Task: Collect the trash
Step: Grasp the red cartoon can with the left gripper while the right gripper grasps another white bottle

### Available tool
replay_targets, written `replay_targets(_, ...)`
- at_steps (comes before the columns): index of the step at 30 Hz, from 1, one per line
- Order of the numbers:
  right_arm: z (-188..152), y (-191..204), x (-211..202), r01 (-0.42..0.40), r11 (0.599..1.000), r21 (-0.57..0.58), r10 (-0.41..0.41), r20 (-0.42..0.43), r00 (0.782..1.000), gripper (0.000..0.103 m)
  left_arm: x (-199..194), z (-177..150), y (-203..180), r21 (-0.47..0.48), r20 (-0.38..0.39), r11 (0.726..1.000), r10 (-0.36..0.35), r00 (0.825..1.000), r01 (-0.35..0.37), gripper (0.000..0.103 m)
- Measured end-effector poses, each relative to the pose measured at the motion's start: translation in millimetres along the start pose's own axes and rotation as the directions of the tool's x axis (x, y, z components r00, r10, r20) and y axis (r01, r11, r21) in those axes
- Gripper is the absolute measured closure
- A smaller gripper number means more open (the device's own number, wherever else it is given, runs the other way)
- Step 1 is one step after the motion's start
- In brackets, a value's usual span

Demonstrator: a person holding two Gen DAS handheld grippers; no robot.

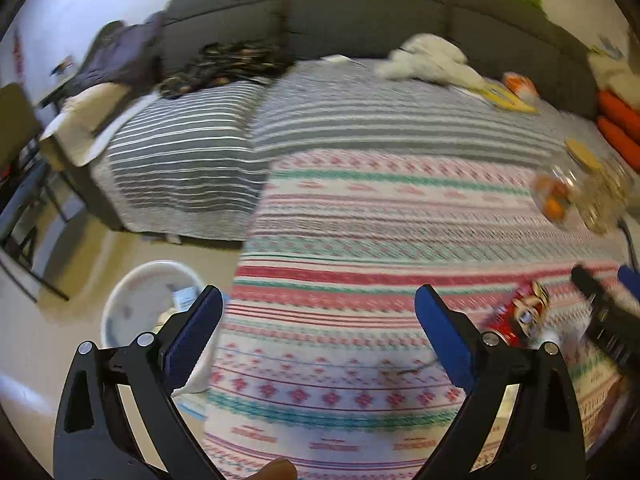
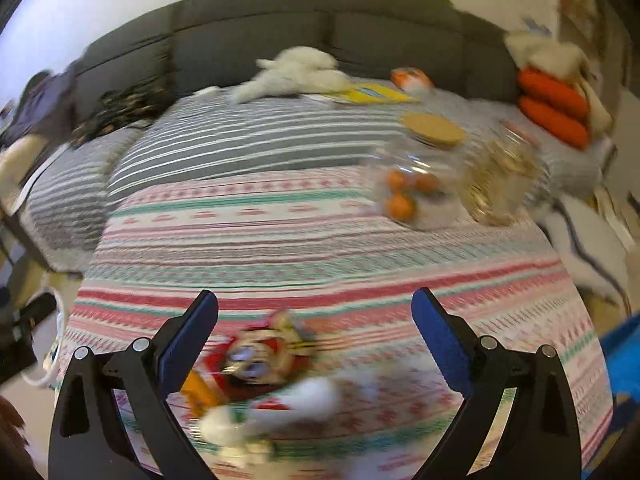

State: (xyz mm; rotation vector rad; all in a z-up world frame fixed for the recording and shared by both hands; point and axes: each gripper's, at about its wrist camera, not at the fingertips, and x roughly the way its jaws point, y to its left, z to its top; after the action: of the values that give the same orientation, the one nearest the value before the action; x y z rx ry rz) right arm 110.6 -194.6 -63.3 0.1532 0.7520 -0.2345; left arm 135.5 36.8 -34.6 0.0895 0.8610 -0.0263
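Note:
A red snack wrapper with a cartoon face [image 2: 256,356] and a crumpled white piece [image 2: 280,404] lie on the patterned cloth, between and just below my right gripper's [image 2: 316,332] open blue fingers. The wrapper also shows in the left wrist view [image 1: 524,312], to the right of my open, empty left gripper [image 1: 320,324]. A white trash bin [image 1: 148,304] with some trash inside stands on the floor left of the table. The right gripper [image 1: 600,292] appears at the right edge of the left wrist view.
The patterned cloth [image 2: 320,248] covers the table. Two glass jars stand at its far right, one with orange fruit [image 2: 412,184], one with pale contents [image 2: 504,176]. Behind is a grey sofa [image 1: 360,8] with a striped cover, white plush toy [image 2: 296,70], yellow book [image 2: 372,94] and orange cushions [image 2: 552,108].

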Motion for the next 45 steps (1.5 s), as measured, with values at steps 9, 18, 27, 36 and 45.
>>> replay_targets(9, 5.5, -90.1, 4.1, 0.028, 0.976, 0.216, -0.010, -0.081, 0.997, 0.009, 33.0, -6.8, -79.5, 0.144, -0.167, 0.948, -0.258, 0.952, 0.282, 0.010)
replay_targets(18, 7.2, -136.3, 2.8, 0.040, 0.952, 0.305, -0.003, -0.122, 0.993, 0.009, 72.3, -7.1, -159.3, 0.302, -0.374, 0.840, -0.330, 0.867, 0.451, 0.010)
replay_targets(27, -12.0, -149.0, 16.9, -0.069, 0.880, 0.471, 0.194, -0.223, 0.955, 0.009, 103.2, 0.9, -159.7, 0.205, -0.459, 0.857, -0.343, 0.820, 0.473, 0.038)
replay_targets(36, -47.1, -63.0, 34.3, -0.140, 0.910, 0.391, 0.287, -0.347, 0.893, 0.009, 62.8, 16.9, -76.9, 0.030, -0.257, 0.940, -0.323, 0.911, 0.341, 0.040)
replay_targets(45, -69.8, -16.5, 79.8, -0.153, 0.840, 0.521, 0.402, -0.407, 0.821, 0.034, 19.2, 11.8, -30.0, -0.111, -0.097, 0.930, -0.360, 0.928, 0.349, 0.041)
